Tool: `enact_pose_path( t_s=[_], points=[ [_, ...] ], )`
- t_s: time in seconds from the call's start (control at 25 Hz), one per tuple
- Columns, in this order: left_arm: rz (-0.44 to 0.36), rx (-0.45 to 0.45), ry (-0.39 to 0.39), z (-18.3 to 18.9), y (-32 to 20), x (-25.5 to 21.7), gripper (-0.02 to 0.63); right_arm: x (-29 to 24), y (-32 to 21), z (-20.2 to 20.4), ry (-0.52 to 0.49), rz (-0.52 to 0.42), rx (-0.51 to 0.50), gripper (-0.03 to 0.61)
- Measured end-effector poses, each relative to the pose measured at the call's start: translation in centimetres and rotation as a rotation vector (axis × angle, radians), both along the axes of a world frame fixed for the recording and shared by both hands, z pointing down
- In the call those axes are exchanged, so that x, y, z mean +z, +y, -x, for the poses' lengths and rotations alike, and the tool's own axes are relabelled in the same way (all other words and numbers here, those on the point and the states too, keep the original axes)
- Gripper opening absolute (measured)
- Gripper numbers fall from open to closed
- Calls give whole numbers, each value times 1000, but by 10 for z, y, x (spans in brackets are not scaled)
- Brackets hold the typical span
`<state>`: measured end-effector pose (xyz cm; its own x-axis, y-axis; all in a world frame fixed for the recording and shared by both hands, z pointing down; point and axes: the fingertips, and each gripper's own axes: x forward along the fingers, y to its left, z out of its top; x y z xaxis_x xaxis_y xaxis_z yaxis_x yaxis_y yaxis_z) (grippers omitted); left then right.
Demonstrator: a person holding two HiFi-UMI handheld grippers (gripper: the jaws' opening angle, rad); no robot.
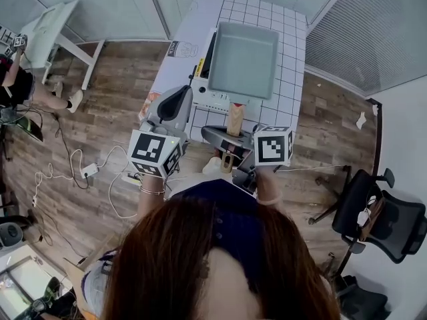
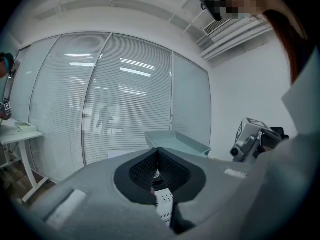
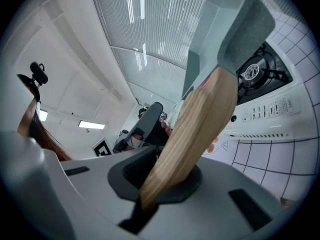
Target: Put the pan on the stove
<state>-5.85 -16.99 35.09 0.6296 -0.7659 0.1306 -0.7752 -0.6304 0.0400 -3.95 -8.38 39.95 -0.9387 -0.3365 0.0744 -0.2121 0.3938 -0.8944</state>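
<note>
The left gripper (image 2: pixel 159 156) hangs just beside the stove's (image 1: pixel 217 101) left edge, jaws together with nothing between them. It takes no part in the carry. If it drifts inward it could knock the stove or the pan (image 1: pixel 243 59) as that comes down.

In the middle, the square grey pan sits over the stove on the tiled table (image 1: pixel 288 99) and covers most of the stove in the head view. In the right gripper view its underside shows, with the burner (image 3: pixel 256 73) beyond it, so it looks held above the burner and not yet resting on it.

To the right, the right gripper (image 3: pixel 167 176) is clamped on the pan's wooden handle (image 3: pixel 200 124), near the handle's end. That is the weak point: the whole pan hangs far out from a narrow grip, so it could roll or sag in the jaws. It could then land tilted, off the burner's centre, or with its near edge on the control panel. Opening the jaws before the base is flat would let it drop and skid.
</note>
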Motion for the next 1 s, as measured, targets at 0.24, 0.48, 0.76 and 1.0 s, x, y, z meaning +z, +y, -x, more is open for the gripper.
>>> enact_pose_path(
  t_s=[0.24,0.48,0.76,1.0],
  points=[
    [11,-11,-10,-3,-15,6,9,11,-19,-7,-1,14,-5,18],
    [15,-38,-20,-3,-32,11,9,22,-36,-12,-7,31,-11,18],
    [25,-75,-22,-1,-46,18,9,38,-54,-16,-17,51,-10,18],
    [43,-93,-34,-1,-54,24,9,49,-67,-20,-32,73,-8,18]
  ],
)
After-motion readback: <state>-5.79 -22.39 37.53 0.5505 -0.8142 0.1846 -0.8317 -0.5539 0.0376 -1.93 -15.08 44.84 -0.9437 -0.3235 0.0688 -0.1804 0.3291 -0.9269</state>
